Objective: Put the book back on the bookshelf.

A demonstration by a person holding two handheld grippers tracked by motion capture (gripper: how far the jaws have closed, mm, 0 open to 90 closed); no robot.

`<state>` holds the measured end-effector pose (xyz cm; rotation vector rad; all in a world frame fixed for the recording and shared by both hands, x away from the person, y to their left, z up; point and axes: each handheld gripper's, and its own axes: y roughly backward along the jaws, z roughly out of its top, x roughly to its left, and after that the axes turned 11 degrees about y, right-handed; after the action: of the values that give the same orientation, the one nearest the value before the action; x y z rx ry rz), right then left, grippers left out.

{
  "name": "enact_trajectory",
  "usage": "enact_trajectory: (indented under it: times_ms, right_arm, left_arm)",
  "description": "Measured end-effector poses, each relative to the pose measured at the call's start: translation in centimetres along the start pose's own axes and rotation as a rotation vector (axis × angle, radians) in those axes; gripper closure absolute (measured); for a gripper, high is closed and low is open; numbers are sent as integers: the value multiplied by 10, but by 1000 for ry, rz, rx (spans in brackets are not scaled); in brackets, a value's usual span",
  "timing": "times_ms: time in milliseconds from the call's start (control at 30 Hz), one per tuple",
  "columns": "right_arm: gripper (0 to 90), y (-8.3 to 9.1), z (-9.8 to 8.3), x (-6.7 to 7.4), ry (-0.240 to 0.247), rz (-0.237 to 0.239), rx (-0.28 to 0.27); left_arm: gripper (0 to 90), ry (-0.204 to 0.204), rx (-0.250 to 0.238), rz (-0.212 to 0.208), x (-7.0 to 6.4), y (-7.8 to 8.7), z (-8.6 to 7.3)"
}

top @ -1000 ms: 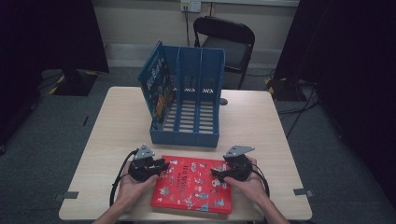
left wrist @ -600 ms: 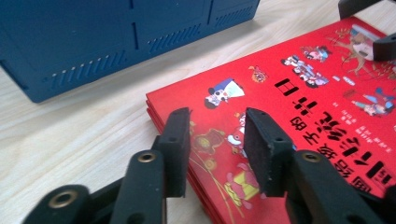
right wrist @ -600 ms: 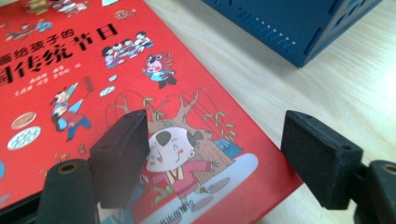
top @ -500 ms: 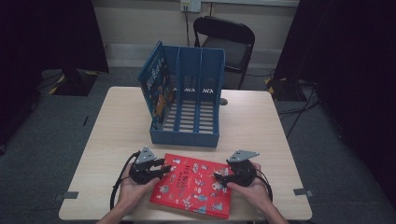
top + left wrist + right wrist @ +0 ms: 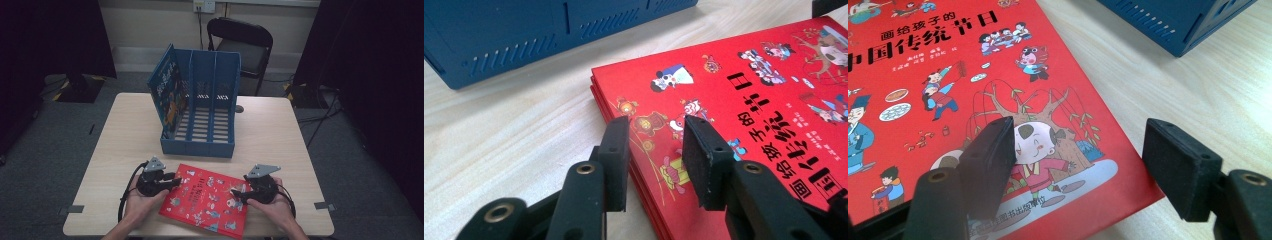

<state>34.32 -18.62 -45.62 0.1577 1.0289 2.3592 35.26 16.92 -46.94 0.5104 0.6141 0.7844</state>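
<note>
A: High view first — red picture book [image 5: 210, 204] lying flat at the near edge of the desk [image 5: 280, 135], with the blue file rack [image 5: 200, 112] standing just beyond it, toward the far side.

B: And a hand-held gripper at each end of that book. Left hand-held gripper [image 5: 172, 182] at the book's left edge, right hand-held gripper [image 5: 239, 196] at its right edge.

A: Left gripper view — jaws parted a modest way, straddling the book's left edge. One jaw hangs over the cover, the other over bare desk. They have just been closing a touch, yet the pads aren't pressing on anything.

B: Right gripper view tells a similar story: jaws standing wide, one over the cover near the corner, the other out over the desk. Also just been narrowing, nothing pinched.

A: So this reads as the lining-up step — both ends bracketed, no grip yet.

B: Agreed. Next move, I'd judge, calls for getting a jaw under each edge, pinching the book firmly, then standing it upright for one of the rack's open slots. The leftmost slot already holds a blue book [image 5: 167, 95].
</note>
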Motion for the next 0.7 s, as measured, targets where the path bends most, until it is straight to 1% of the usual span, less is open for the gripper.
enact_trajectory:
  times_ms: [33,100,167,200,267,300,333,367,433,467,533,600,700]
  right_arm:
    - [312,1,0,1,3,1,2]
    - [358,2,0,2,9,6,-3]
    - [404,2,1,3,22,12,-2]
    - [421,2,2,4,26,14,-4]
    - [437,0,4,4,22,47,-7]
    - [436,-1,5,3,19,61,-11]
    - [436,-3,6,4,22,65,-13]
    - [435,-4,8,5,29,66,-12]
    - [436,-5,11,6,33,71,-19]
    - [442,-5,12,6,29,83,-29]
    - [442,-6,14,6,23,98,-46]
    - [435,-7,17,6,32,99,-46]
    - [416,-10,20,6,35,97,-47]
  left_arm:
    - [645,-9,2,1,0,-1,1]
    - [669,-12,-1,10,-1,-2,3]
    - [703,-32,-14,35,-4,-6,6]
    - [703,-46,-14,42,-5,-10,9]
    - [702,-46,-15,29,-7,-16,13]
    - [704,-45,-13,27,-6,-17,14]
    - [706,-36,-27,15,-5,-20,14]
    - [707,-36,-29,6,-5,-21,15]
    - [707,-47,-32,0,-4,-23,16]
    - [706,-50,-36,-11,-3,-24,16]
    - [705,-55,-20,-12,-2,-25,20]
    - [705,-67,-12,-7,-3,-28,23]
    - [712,-73,-15,0,-5,-34,28]
